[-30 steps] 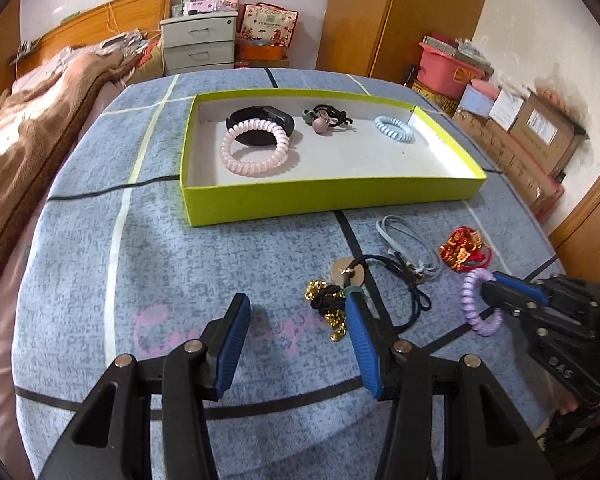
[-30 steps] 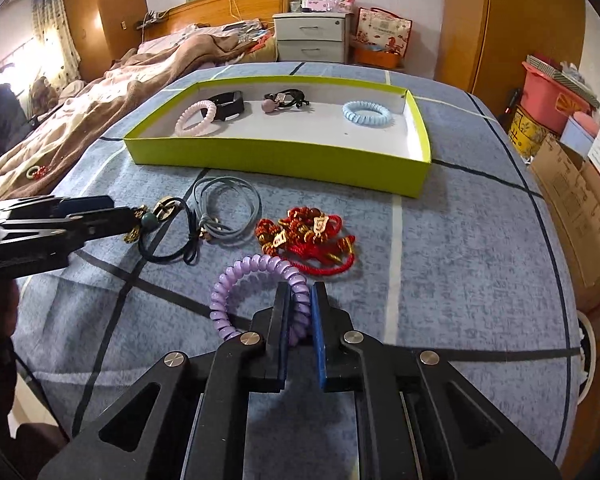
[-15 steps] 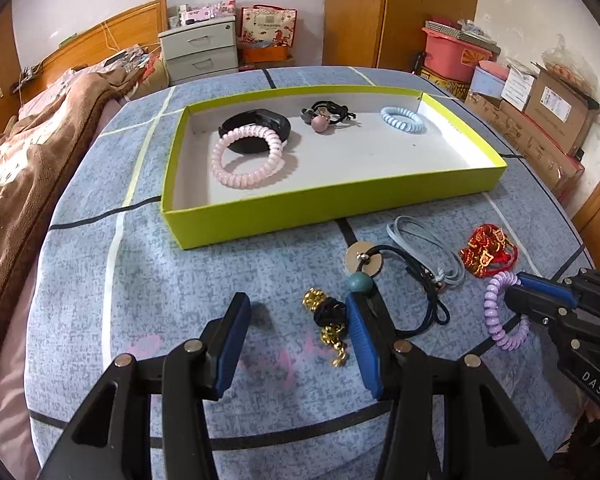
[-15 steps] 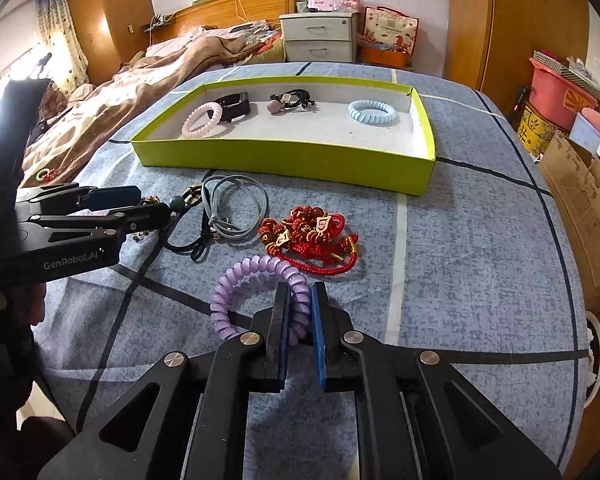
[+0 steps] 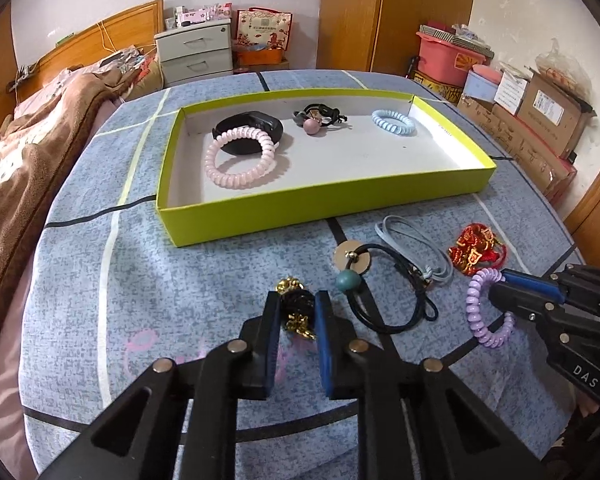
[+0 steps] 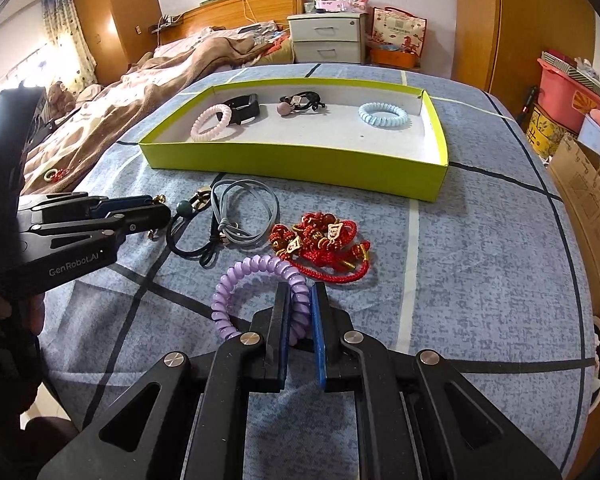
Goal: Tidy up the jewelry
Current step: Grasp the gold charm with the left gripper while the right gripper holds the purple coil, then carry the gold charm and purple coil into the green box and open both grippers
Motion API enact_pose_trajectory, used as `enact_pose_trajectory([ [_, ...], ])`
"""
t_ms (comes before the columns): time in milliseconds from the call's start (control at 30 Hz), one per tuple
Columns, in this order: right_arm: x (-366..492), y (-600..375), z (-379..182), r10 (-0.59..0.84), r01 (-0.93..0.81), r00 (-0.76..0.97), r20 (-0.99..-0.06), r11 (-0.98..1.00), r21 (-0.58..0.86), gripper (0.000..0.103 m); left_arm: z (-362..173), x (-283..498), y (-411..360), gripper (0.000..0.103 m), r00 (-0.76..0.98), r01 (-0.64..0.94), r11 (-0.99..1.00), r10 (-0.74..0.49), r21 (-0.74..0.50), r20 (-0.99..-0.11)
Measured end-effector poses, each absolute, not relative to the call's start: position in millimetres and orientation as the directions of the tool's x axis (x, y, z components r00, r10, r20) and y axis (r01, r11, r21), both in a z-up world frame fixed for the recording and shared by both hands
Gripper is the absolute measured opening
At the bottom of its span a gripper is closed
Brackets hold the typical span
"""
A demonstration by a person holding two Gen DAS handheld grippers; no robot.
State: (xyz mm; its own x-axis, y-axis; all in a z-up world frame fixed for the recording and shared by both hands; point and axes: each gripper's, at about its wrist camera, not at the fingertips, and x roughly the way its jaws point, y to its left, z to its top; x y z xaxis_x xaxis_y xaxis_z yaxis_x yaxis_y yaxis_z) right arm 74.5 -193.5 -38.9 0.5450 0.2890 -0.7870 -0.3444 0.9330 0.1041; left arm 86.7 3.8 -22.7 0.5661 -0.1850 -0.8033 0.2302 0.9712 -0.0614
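Black-and-gold hair tie point(image 5: 296, 312) on the blue cloth point(image 5: 148, 288), clamped between left hand-held gripper point(image 5: 294, 316) fingers. Purple coil bracelet point(image 6: 256, 292) pinched by right hand-held gripper point(image 6: 300, 312) (just before the red charm point(image 6: 324, 240)). Green tray point(image 5: 324, 208) beyond.

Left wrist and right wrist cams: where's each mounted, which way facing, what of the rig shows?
Left wrist: on the left gripper, facing the tray; its fingers pinch a black-gold tie; right gripper at right.
Right wrist: on the right gripper, facing the tray; its fingers clamp the purple coil; left gripper at left.
Shared: tray, purple coil, red charm.
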Motion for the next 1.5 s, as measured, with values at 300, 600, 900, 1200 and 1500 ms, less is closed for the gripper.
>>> enact_pose_trajectory([
  [300, 76, -195, -37, 0.301, -0.343, 0.546, -0.782, 0.932, 0.119, 0.010, -21, 85, 4, 0.017, 0.560, 0.238, 0.969, -0.197, -0.072, -0.804],
  [600, 75, -193, -27, 0.320, -0.354, 0.558, -0.766, 0.926, 0.129, 0.010, -8, 82, 9, 0.017, 0.579, 0.237, 0.967, -0.214, -0.088, -0.787],
  [900, 81, -199, -14, 0.342, -0.341, 0.571, -0.747, 0.926, 0.163, 0.010, 6, 85, 7, 0.017, 0.592, 0.262, 0.958, -0.255, -0.117, -0.764],
  [1200, 103, -211, 7, 0.346, -0.314, 0.609, -0.714, 0.932, 0.183, 0.010, 25, 104, -4, 0.017, 0.619, 0.298, 0.947, -0.288, -0.121, -0.730],
  [1500, 155, -223, 11, 0.287, -0.263, 0.626, -0.725, 0.953, 0.150, 0.010, 25, 141, -14, 0.017, 0.599, 0.325, 0.933, -0.331, -0.156, -0.729],
])
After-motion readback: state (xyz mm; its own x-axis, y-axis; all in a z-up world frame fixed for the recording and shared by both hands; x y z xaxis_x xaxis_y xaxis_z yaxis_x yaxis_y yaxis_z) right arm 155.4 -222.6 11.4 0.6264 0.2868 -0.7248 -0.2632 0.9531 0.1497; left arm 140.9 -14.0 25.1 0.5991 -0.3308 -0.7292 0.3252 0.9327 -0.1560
